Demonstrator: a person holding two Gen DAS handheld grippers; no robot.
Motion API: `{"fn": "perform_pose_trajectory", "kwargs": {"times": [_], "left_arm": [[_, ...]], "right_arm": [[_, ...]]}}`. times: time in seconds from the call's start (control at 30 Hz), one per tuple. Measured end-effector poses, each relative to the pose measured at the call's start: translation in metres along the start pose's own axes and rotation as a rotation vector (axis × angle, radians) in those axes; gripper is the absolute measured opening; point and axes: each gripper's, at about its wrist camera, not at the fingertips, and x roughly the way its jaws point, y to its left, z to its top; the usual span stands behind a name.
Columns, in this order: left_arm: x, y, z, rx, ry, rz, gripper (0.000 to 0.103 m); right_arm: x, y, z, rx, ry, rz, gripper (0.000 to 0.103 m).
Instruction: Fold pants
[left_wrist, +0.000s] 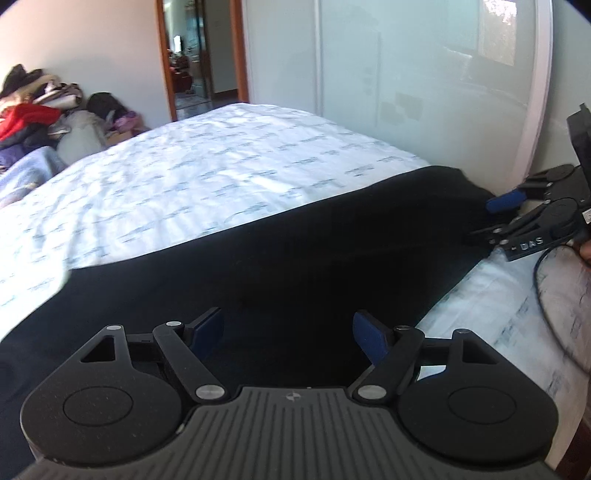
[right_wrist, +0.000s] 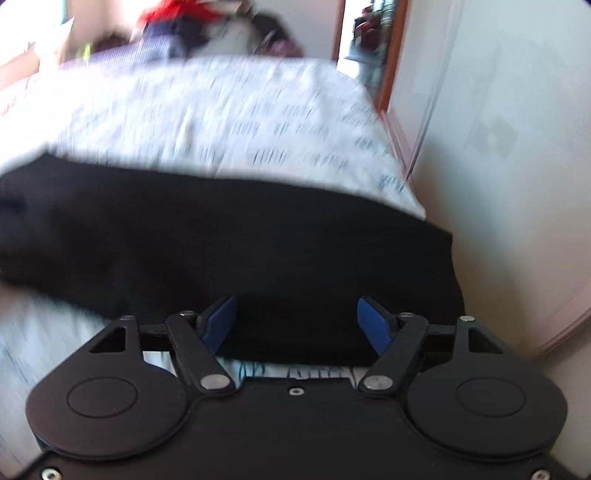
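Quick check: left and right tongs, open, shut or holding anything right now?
Left tongs: open, empty, over the black fabric pants.
Right tongs: open, pads clear of the pants' edge, nothing gripped.

L gripper (left_wrist: 288, 338) + R gripper (right_wrist: 295, 321): jaws wide apart, both angled down.

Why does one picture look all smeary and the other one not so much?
Right wrist view: the bed sheet and clothes pile are streaked by motion blur; only the right gripper stays sharp. Left wrist view: much crisper, with slight smear on the sheet; the black pants show as a dark mass without detail, and the fisheye lens bends the wardrobe door.
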Motion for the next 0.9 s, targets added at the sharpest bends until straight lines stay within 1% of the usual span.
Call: {"fn": "perform_pose_trajectory", "kwargs": {"times": [0.03,0.07,0.1,0.13,0.17,0.23,0.27,0.3,0.33,0.37,0.4,0.43,0.47,0.5,0.57,0.6,0.67,0.7,0.73,0.8,0.9], "left_arm": [[-0.009,0.010,-0.007,0.002,-0.002,0.038,0.080],[-0.018,0.021,-0.015,0.002,-0.003,0.074,0.081],[-0.025,0.032,-0.021,-0.003,0.000,0.105,0.082],[-0.030,0.045,-0.027,-0.014,0.007,0.135,0.084],[-0.034,0.058,-0.034,-0.029,0.019,0.170,0.085],[-0.036,0.079,-0.045,-0.046,0.048,0.207,0.084],[-0.035,0.088,-0.051,-0.051,0.075,0.215,0.084],[-0.035,0.094,-0.056,-0.052,0.095,0.218,0.084],[-0.035,0.099,-0.061,-0.053,0.104,0.218,0.085],[-0.039,0.103,-0.068,-0.058,0.105,0.215,0.085],[-0.045,0.106,-0.074,-0.060,0.104,0.204,0.085],[-0.050,0.107,-0.079,-0.052,0.099,0.195,0.085],[-0.056,0.108,-0.082,-0.040,0.091,0.192,0.085],[-0.062,0.109,-0.083,-0.027,0.079,0.192,0.085],[-0.067,0.110,-0.079,-0.016,0.045,0.196,0.085],[-0.067,0.112,-0.076,-0.019,0.028,0.201,0.085],[-0.063,0.119,-0.067,-0.043,0.005,0.223,0.086],[-0.059,0.123,-0.064,-0.062,0.009,0.243,0.086],[-0.056,0.128,-0.062,-0.082,0.014,0.257,0.086],[-0.052,0.139,-0.061,-0.124,0.023,0.258,0.086],[-0.049,0.147,-0.069,-0.166,0.056,0.268,0.086]], "right_arm": [[-0.006,0.004,0.005,-0.001,0.009,-0.023,0.073],[-0.014,0.006,0.011,0.018,-0.014,-0.026,0.070],[-0.025,0.010,0.018,0.034,-0.064,-0.003,0.070],[-0.034,0.017,0.032,0.047,-0.121,0.059,0.071],[-0.039,0.029,0.047,0.043,-0.160,0.125,0.071],[-0.041,0.062,0.070,-0.014,-0.210,0.248,0.070],[-0.037,0.079,0.079,-0.055,-0.209,0.306,0.071],[-0.027,0.098,0.088,-0.106,-0.187,0.365,0.071],[-0.016,0.117,0.092,-0.156,-0.151,0.392,0.071],[-0.005,0.133,0.093,-0.212,-0.104,0.402,0.071],[0.006,0.147,0.092,-0.283,-0.038,0.403,0.071],[0.014,0.164,0.085,-0.385,0.022,0.388,0.068],[0.012,0.177,0.081,-0.446,0.023,0.370,0.068],[0.009,0.183,0.086,-0.466,0.006,0.386,0.068],[-0.005,0.191,0.112,-0.424,-0.066,0.488,0.068],[-0.009,0.195,0.128,-0.404,-0.112,0.518,0.068],[-0.002,0.214,0.164,-0.411,-0.197,0.534,0.068],[0.007,0.226,0.180,-0.417,-0.223,0.544,0.068],[0.018,0.234,0.193,-0.409,-0.226,0.568,0.068],[0.054,0.243,0.218,-0.360,-0.185,0.631,0.068],[0.100,0.257,0.238,-0.321,-0.056,0.745,0.068]]}}
